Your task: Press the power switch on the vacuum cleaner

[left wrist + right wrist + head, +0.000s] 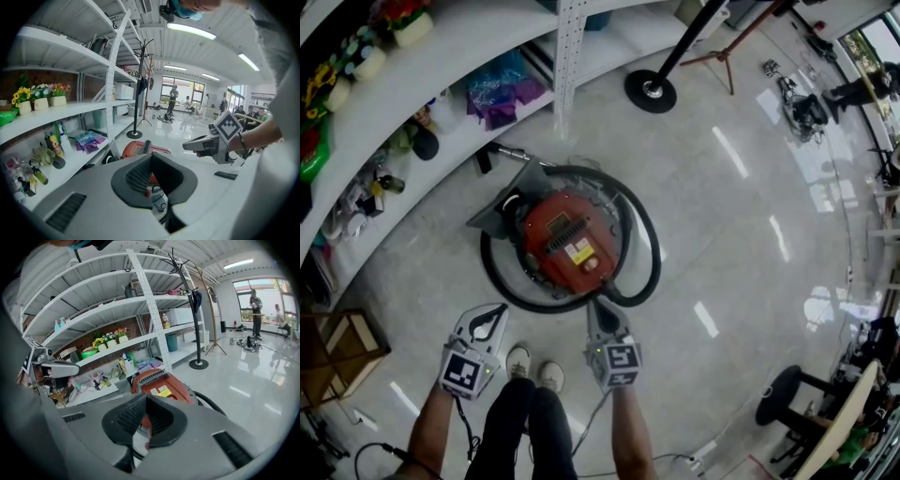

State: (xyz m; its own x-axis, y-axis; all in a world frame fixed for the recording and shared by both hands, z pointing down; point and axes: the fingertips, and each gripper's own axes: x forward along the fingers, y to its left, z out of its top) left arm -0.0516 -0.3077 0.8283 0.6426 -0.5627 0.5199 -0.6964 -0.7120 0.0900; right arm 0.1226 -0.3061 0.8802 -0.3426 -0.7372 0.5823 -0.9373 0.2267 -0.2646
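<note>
In the head view, the red vacuum cleaner (pixel 570 242) sits on the floor (pixel 731 234) beside the shelf (pixel 459 56). Its black hose (pixel 657 248) curls around it. The left gripper (pixel 497 314) is over the floor, near the hose. The right gripper (pixel 600 311) points at the near side of the vacuum cleaner.

In the left gripper view, the left gripper (pixel 151 157) is closed and empty. The vacuum cleaner (pixel 136 149) is ahead.

In the right gripper view, the right gripper (pixel 146 397) is closed and empty too. The vacuum cleaner (pixel 161 385) is just ahead.
</note>
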